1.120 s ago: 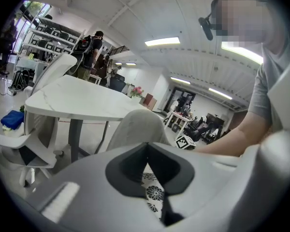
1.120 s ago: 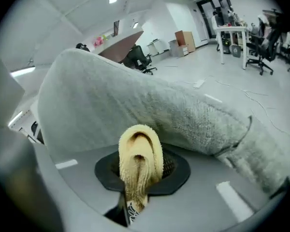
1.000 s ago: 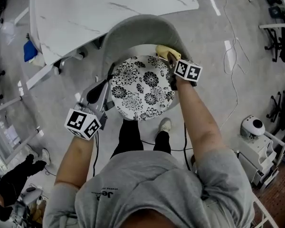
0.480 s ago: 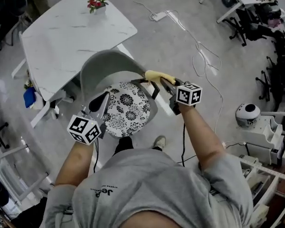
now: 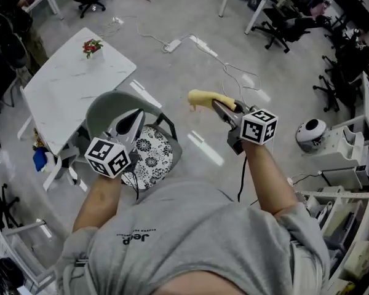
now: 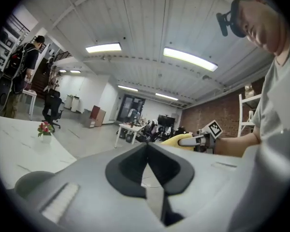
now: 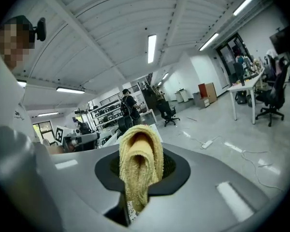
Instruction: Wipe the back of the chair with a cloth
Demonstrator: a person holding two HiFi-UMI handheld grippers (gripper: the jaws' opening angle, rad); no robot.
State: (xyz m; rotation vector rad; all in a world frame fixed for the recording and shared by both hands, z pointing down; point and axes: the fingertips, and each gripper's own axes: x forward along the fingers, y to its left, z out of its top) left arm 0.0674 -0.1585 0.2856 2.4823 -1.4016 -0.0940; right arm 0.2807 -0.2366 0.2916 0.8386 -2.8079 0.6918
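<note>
The grey chair (image 5: 107, 108) with a black-and-white flowered seat (image 5: 152, 154) stands low at the left of the head view, its curved back toward the white table. My right gripper (image 5: 216, 106) is raised over the bare floor to the right of the chair and well clear of it, shut on a yellow cloth (image 5: 204, 98). From between its jaws (image 7: 140, 170) the folded cloth (image 7: 139, 158) stands up. My left gripper (image 5: 130, 123) hovers above the seat, just inside the chair back, shut with nothing in it (image 6: 147, 148).
A white marble table (image 5: 67, 88) with a small flower vase (image 5: 92, 46) stands behind the chair. A power strip (image 5: 172, 43) and cables lie on the floor. Office chairs (image 5: 281, 18) and desks stand at the back right, with a white round device (image 5: 311, 133) and shelving at the right.
Both grippers have lifted away from the chair. The right one has carried the cloth off the chair back and out to the right over the floor. The head view now takes in more of the room.
</note>
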